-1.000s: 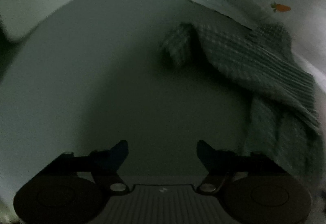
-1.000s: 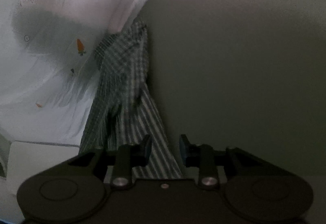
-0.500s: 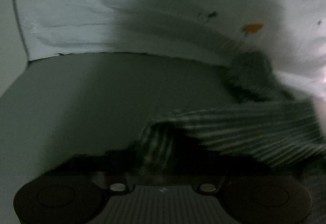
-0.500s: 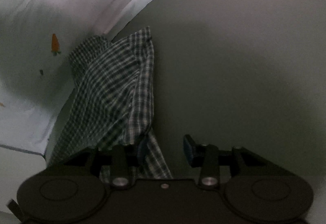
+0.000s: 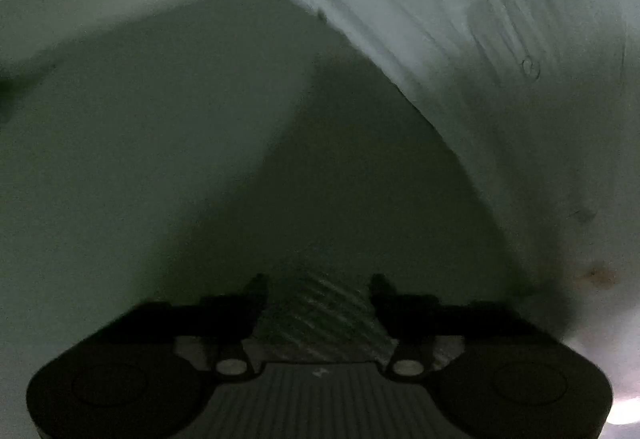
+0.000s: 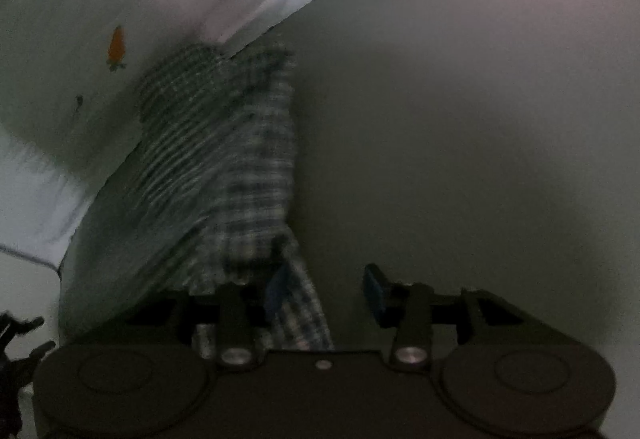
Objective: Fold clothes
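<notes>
While both grippers point steeply down toward a plain grey surface, each camera looks along its own two fingers from just behind them. The left gripper [image 5: 318, 285] has its jaws apart and opening, and a small fold of the checked garment [image 5: 320, 319] lies low between them; the pads do not seem to press on it, though the picture is dark and blurred there. The right gripper [image 6: 326, 285] also has its jaws apart and opening: the cloth passes beside the finger at 9 o'clock, and the finger [image 6: 376, 291] at 3 o'clock stands clear of it over the bare grey surface [image 6: 460, 139]. In the right wrist view the garment runs from that gripper up toward 11 o'clock, bunched and blurred, and its far end lies on a white sheet [image 6: 60, 19] printed with a small orange carrot [image 6: 116, 45]. In the left wrist view the same white sheet fills the side from 12 to 3 o'clock. Compared with half a second ago, the left jaws, then together on the cloth, have come apart, and the wide striped band of cloth that crossed this view is gone from it, so only the small fold remains. The right jaws stand wider than before, and the garment has hardly shifted in that view.
</notes>
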`<state>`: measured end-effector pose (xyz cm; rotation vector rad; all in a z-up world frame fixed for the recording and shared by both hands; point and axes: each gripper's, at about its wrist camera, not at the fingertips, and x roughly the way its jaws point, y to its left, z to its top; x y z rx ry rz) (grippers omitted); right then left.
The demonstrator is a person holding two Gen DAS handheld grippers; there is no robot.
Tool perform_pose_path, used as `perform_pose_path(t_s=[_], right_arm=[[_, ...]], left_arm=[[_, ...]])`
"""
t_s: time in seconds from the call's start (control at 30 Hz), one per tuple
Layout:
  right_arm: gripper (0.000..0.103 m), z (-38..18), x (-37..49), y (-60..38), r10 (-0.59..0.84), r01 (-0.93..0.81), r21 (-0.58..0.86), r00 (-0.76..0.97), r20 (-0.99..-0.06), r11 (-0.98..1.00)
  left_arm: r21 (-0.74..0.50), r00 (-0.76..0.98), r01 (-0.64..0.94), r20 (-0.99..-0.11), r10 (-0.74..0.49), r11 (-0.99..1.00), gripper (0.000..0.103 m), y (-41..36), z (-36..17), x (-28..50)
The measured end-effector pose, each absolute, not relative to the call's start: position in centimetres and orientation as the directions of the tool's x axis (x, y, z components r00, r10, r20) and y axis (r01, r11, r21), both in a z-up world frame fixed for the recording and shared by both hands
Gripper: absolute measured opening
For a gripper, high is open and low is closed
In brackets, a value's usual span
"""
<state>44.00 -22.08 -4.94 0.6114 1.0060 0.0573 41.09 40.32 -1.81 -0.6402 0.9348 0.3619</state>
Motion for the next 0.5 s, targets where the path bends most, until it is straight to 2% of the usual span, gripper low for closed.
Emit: perform_pose_path(t_s=[0.1, 0.17, 0.23, 0.43, 0.5], right_arm=[[0.048, -5.0, 43.4, -21.7, 0.305, 0.217, 0.498, 0.57, -0.763, 0.839], [0.049, -4.9, 43.2, -21.4, 0.293, 0.208, 0.484, 0.577, -0.762, 0.85], [0.053, -4.8, 43.2, -21.1, 0.285, 0.192, 0.467, 0.576, -0.766, 0.863], [0.07, -4.6, 43.9, -19.4, 0.277, 0.111, 0.397, 0.55, -0.788, 0.911], [0.072, -4.6, 43.9, -18.9, 0.268, 0.092, 0.375, 0.547, -0.793, 0.923]], left_arm=[[-0.304, 0.568, -0.544, -0.819, 0.077, 0.782, 0.071, 39.9, -2.3, 40.7], [-0.377, 0.613, -0.504, -0.79, 0.014, 0.777, 0.087, 39.5, -2.8, 39.9], [-0.458, 0.66, -0.467, -0.749, -0.046, 0.756, 0.092, 39.3, -4.1, 39.0], [-0.538, 0.681, -0.445, -0.722, -0.119, 0.716, 0.092, 37.9, -8.2, 39.5], [-0.549, 0.698, -0.437, -0.706, -0.116, 0.712, 0.091, 37.0, -9.0, 39.7]])
